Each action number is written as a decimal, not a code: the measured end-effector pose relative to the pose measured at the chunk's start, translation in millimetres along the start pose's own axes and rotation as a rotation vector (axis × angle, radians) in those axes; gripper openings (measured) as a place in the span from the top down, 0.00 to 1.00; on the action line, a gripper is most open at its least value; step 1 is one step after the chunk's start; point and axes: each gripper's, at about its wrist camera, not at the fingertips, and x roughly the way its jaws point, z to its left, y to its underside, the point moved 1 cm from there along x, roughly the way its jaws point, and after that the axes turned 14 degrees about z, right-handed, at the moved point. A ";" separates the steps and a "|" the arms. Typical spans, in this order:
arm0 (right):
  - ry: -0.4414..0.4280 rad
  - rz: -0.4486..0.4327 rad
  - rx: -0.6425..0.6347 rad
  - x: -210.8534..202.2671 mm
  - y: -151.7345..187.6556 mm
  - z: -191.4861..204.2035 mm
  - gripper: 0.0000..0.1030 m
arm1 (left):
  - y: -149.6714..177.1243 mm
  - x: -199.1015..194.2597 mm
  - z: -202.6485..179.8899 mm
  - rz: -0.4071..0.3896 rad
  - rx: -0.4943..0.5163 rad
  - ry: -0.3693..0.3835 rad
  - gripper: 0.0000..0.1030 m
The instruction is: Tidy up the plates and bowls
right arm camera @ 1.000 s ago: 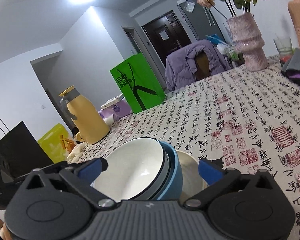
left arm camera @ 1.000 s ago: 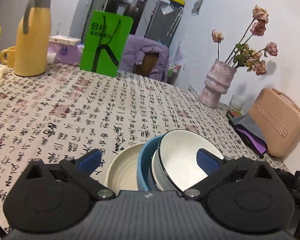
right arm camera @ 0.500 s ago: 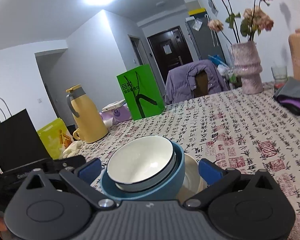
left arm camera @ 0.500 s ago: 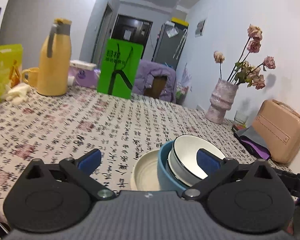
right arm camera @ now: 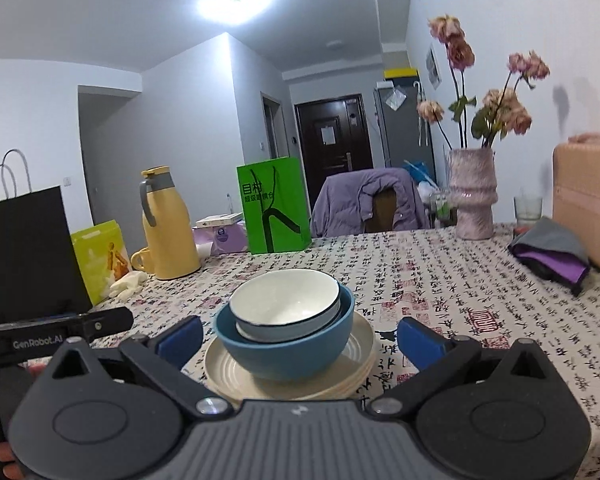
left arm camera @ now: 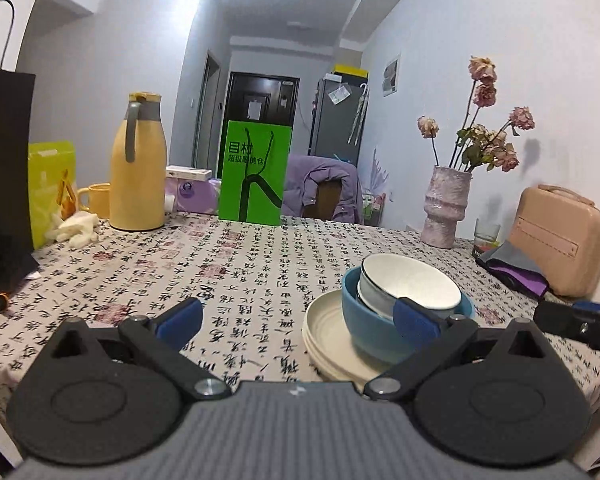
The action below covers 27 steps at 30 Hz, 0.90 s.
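White bowl (right arm camera: 286, 304) sits nested in blue bowl (right arm camera: 284, 344) on plates (right arm camera: 292, 368); both tongs, left (left arm camera: 296, 318) & right (right arm camera: 300, 338), have backed off, wide & empty, so stacking's prob. done.

Table (right arm camera: 440, 280), printed cloth: cream plates (right arm camera: 352, 376), yellow jug (right arm camera: 168, 232), vase (right arm camera: 471, 200), possibly gloves (right arm camera: 128, 282).

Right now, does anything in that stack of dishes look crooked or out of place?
Slightly. The white bowl sits tilted inside the blue bowl, its rim higher on the far side rather than nested level. The blue bowl rests on the cream plates, whose edges look a little offset. Nothing is spilled or visibly broken, and both tools are open and clear.
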 end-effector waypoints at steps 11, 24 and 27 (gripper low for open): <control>0.104 -0.014 -0.156 -27.0 54.8 25.6 0.00 | 47.4 -30.2 -1.6 -0.023 0.065 -0.045 0.00; 0.086 0.023 -0.109 -26.3 67.3 16.7 0.00 | 73.4 -36.9 -10.7 -0.038 0.125 -0.068 0.00; 0.077 0.027 -0.099 -25.2 67.7 15.7 0.00 | 75.1 -39.4 -9.1 -0.046 0.122 -0.066 0.00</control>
